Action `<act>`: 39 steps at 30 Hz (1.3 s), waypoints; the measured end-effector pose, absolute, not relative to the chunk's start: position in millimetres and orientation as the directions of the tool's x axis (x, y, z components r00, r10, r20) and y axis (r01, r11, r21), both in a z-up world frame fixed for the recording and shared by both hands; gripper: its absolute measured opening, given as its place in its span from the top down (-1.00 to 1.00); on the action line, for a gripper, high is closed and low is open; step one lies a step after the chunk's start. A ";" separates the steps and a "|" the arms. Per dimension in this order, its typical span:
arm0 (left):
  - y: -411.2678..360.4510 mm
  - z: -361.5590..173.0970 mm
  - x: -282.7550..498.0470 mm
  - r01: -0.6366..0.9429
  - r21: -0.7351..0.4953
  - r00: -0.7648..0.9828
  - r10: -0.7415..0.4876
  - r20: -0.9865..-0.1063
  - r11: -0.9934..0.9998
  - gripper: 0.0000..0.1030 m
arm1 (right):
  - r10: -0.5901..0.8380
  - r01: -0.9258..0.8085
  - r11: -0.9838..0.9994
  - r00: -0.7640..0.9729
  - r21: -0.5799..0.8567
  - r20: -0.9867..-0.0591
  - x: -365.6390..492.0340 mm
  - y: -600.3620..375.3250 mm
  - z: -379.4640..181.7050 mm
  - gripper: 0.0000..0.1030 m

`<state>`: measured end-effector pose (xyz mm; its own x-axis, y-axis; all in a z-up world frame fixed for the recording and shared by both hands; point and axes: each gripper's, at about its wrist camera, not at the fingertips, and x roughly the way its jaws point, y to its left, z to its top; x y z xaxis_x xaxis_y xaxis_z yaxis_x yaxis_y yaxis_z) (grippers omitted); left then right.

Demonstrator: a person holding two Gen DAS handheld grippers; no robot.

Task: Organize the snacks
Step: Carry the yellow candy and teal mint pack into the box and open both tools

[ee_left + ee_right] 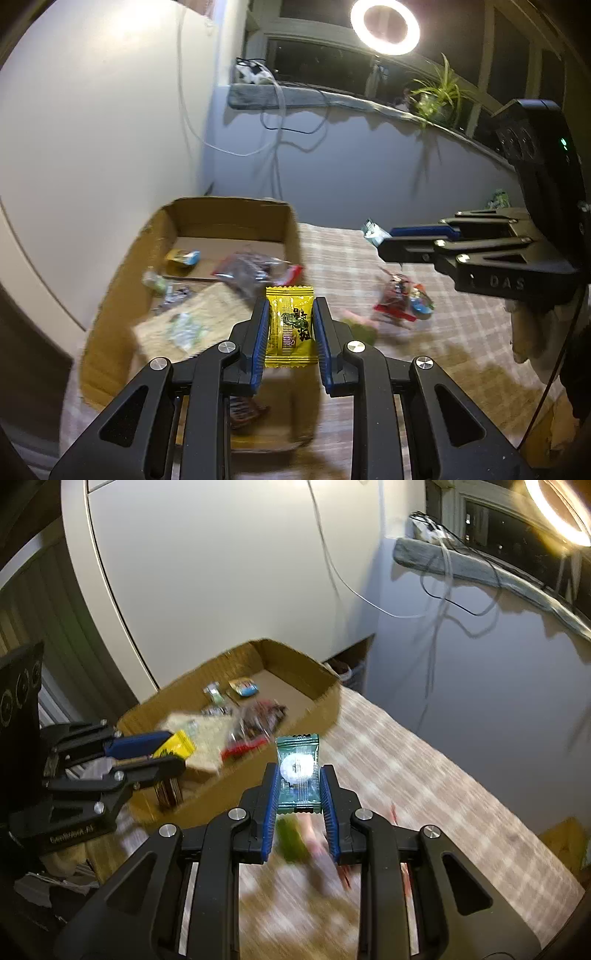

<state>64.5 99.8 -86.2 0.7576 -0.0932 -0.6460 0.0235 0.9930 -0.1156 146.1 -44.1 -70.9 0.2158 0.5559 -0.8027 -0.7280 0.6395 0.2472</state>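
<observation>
At lower centre of each wrist view a snack is pinched: a yellow foil packet (290, 326) by the left hand-held gripper (290, 328), a green candy wrapper (298, 773) by the right hand-held gripper (298, 786). Carrying is judged underway (counter blurred); release over the open brown cardboard box (229, 214) is called for next.

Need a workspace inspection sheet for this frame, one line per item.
Surface: checked cloth on the table.
Job's things: cardboard box part filled with snacks; yellow packet and green packet held; red pack loose on the cloth.
Clutter: nothing seen beyond the loose snacks.
Grippers: left gripper shut on the yellow packet; right gripper shut on the green packet.
Cables: cables hang from the sill.
Surroundings: ring light, plant, white wall.
</observation>
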 end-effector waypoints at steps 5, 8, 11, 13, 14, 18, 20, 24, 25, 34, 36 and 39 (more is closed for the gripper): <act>122.8 -86.2 60.8 -0.019 -0.113 0.764 -0.058 -0.643 0.993 0.57 | 0.561 -0.742 0.622 0.199 0.251 -0.803 159.4 -10.1 -75.1 0.55; 135.6 -88.0 59.2 -0.040 -0.115 0.764 -0.044 -0.644 0.993 0.57 | 0.563 -0.741 0.619 0.187 0.261 -0.805 168.2 8.3 -80.3 0.55; 144.5 -90.1 58.5 -0.057 -0.120 0.762 -0.034 -0.646 0.991 0.57 | 0.562 -0.739 0.617 0.173 0.271 -0.809 175.6 22.6 -86.4 0.55; 149.6 -91.8 58.3 -0.066 -0.122 0.761 -0.029 -0.648 0.990 0.57 | 0.556 -0.740 0.616 0.169 0.268 -0.814 179.4 32.7 -90.6 0.55; 151.4 -92.4 58.2 -0.069 -0.122 0.760 -0.027 -0.649 0.990 0.57 | 0.554 -0.740 0.617 0.167 0.267 -0.816 181.0 37.1 -92.8 0.55; 157.4 -94.5 57.1 -0.080 -0.130 0.758 -0.024 -0.652 0.988 0.57 | 0.545 -0.739 0.616 0.150 0.272 -0.825 186.1 50.5 -102.2 0.55; 158.9 -95.1 57.4 -0.084 -0.131 0.757 -0.022 -0.653 0.988 0.57 | 0.541 -0.740 0.614 0.143 0.273 -0.829 187.1 55.6 -106.0 0.55; 161.0 -95.0 58.2 -0.087 -0.137 0.756 -0.024 -0.654 0.987 0.57 | 0.532 -0.745 0.611 0.138 0.266 -0.835 186.9 61.5 -109.8 0.54; 161.0 -95.0 58.4 -0.087 -0.137 0.755 -0.025 -0.655 0.987 0.57 | 0.533 -0.747 0.609 0.136 0.267 -0.835 186.6 62.7 -110.0 0.54; 161.0 -94.4 59.6 -0.097 -0.136 0.759 -0.015 -0.651 0.986 -0.08 | 0.527 -0.751 0.615 0.167 0.239 -0.833 185.4 63.5 -105.7 -0.29; 161.0 -94.5 60.3 -0.097 -0.134 0.759 -0.014 -0.651 0.986 -0.08 | 0.528 -0.750 0.620 0.184 0.229 -0.829 184.8 61.7 -102.5 -0.51; 159.9 -95.1 61.4 -0.095 -0.132 0.758 -0.014 -0.653 0.987 -0.08 | 0.532 -0.744 0.631 0.208 0.220 -0.821 185.5 57.2 -97.3 -0.66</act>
